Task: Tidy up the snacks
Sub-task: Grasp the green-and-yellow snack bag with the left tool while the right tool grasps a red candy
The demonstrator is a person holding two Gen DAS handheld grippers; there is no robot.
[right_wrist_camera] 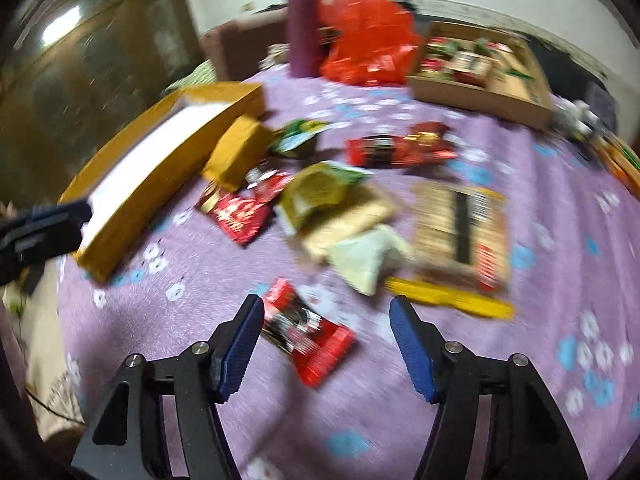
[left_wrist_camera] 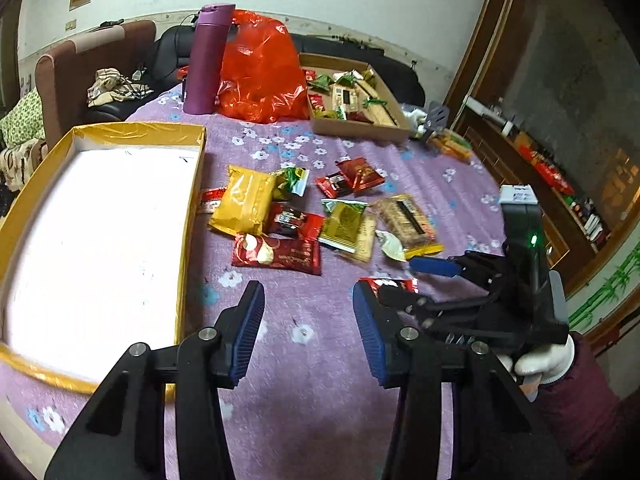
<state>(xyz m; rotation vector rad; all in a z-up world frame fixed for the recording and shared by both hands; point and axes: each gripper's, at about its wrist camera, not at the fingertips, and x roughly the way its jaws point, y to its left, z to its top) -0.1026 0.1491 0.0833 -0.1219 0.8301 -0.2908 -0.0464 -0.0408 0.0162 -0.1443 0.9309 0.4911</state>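
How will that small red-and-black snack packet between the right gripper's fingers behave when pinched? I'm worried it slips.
The red-and-black packet looks glossy, so probably slippery. It lies flat and thin on soft cloth: likely light, floppy, and hard to get under.

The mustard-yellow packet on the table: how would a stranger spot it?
Find the big gold-edged box on the purple flowered cloth. The mustard-yellow packet lies just beside its right wall. It is the only plain yellow, puffy one; its neighbours are red or green.

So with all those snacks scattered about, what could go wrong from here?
The right gripper is open around the small red packet, which lies askew, so the fingers may pinch only a corner and drop it. The left gripper hovers close beside it, so the two could bump. The right view is blurred, so aim may be off.
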